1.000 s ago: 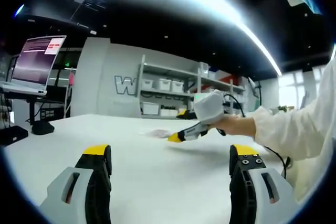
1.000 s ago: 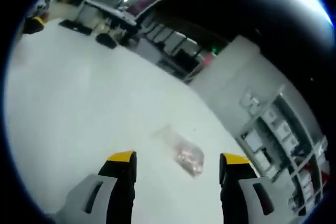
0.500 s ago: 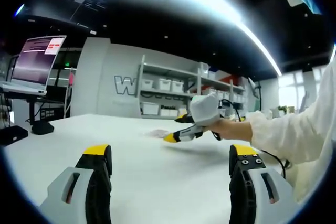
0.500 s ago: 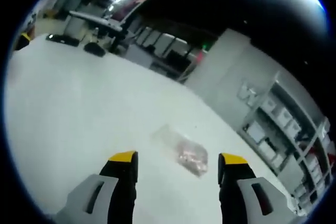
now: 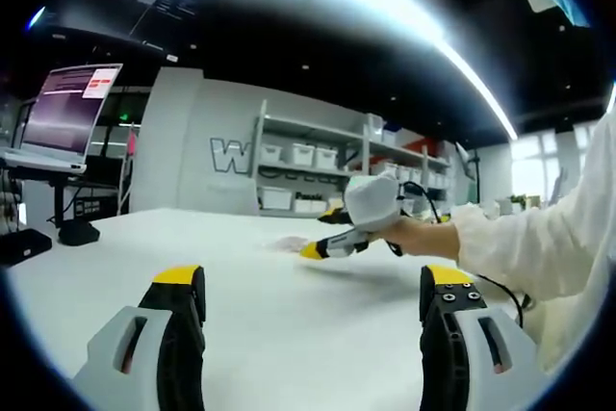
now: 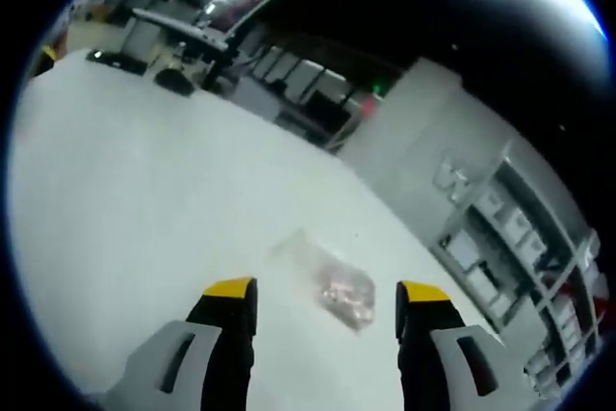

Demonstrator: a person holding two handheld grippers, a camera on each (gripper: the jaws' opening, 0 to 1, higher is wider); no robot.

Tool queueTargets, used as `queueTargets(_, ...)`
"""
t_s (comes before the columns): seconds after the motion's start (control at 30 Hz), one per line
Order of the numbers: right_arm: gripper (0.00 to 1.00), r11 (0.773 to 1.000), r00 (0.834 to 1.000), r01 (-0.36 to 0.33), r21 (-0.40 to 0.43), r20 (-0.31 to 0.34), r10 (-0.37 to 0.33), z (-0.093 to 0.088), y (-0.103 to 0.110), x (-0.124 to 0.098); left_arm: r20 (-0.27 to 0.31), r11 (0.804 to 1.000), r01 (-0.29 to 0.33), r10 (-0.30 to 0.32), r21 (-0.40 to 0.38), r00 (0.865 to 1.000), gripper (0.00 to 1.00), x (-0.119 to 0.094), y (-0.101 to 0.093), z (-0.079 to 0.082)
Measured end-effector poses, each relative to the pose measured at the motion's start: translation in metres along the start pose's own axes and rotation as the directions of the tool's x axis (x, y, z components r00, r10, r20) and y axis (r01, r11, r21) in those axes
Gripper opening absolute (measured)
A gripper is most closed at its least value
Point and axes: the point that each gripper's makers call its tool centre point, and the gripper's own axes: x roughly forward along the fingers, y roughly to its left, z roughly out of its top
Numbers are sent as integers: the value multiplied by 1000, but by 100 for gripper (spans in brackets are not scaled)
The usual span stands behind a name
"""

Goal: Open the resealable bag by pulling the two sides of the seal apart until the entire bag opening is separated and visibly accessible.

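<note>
Clear bag [image 6: 325,278] lies flat on the white table [image 6: 125,199] just ahead of the right gripper [image 6: 325,297], both grippers' jaws apart and empty; looks light, thin, slippery, so grip each lip just beside the seal; left gripper [image 5: 313,288] waits well back.

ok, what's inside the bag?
The clear resealable bag lies flat on the white table, with a small pinkish clump at its near end. Too blurred to identify. The right claw is open, not touching it.

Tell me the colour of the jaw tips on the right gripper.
Yellow tips on the right gripper, above black and grey bodies; clearest in the right gripper view.
</note>
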Motion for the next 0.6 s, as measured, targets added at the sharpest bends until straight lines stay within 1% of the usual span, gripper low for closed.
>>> queueTargets(0.1,57,1000,1000,2,-31,-7,-2,0,0,3,-1,1000,1,-1,0,1000,91,0,0,0)
queueTargets(0.33,56,997,1000,-21,-74,-22,20,-2,3,9,1,1000,-2,2,-2,1000,90,-1,2,0)
queueTargets(0.6,54,993,999,-33,-118,-19,31,0,5,14,4,1000,-6,6,-8,1000,90,-2,4,-1)
